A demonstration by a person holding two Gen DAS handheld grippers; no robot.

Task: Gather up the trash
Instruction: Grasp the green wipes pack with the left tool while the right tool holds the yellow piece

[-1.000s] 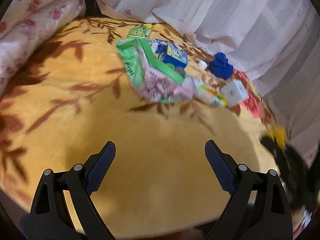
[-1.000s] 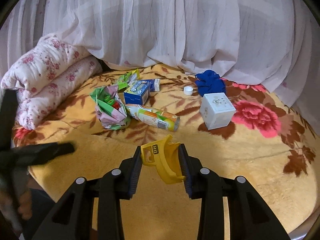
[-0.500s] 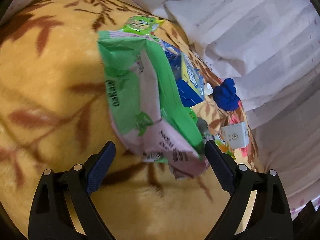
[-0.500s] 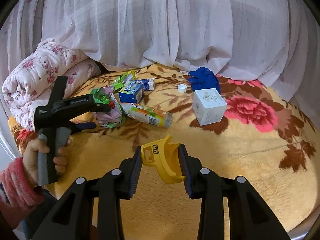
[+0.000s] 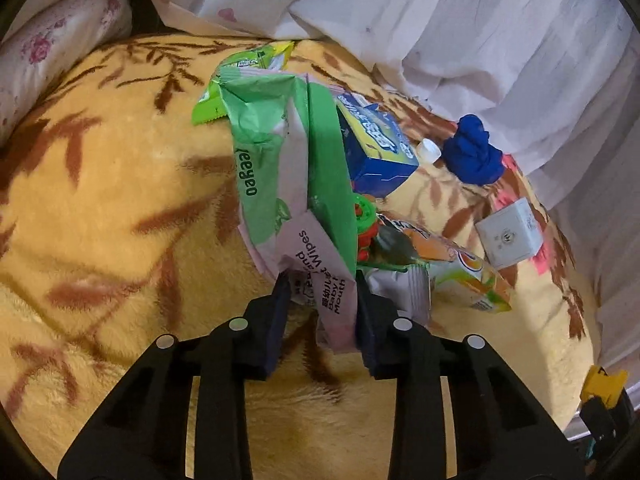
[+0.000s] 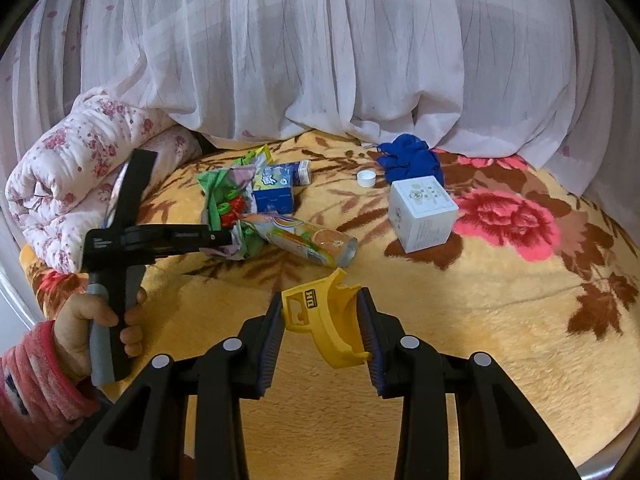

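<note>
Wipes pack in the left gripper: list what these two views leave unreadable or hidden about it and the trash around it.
- Wipes pack: left wrist view shows the left gripper closed on its near end; the brand print is upside down and only partly readable.
- Orange-label bottle: its neck is hidden behind the pack.
- Red and green item: the pack covers most of it, identity unclear.
- Yellow piece in the right gripper: purpose unclear.

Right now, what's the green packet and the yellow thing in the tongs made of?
Green wipes packet: thin plastic film, it seems; glossy, crinkled and creased where the left tongs pinch it.
Yellow piece: probably hard moulded plastic; smooth, keeps its curved shape in the right tongs.
</note>
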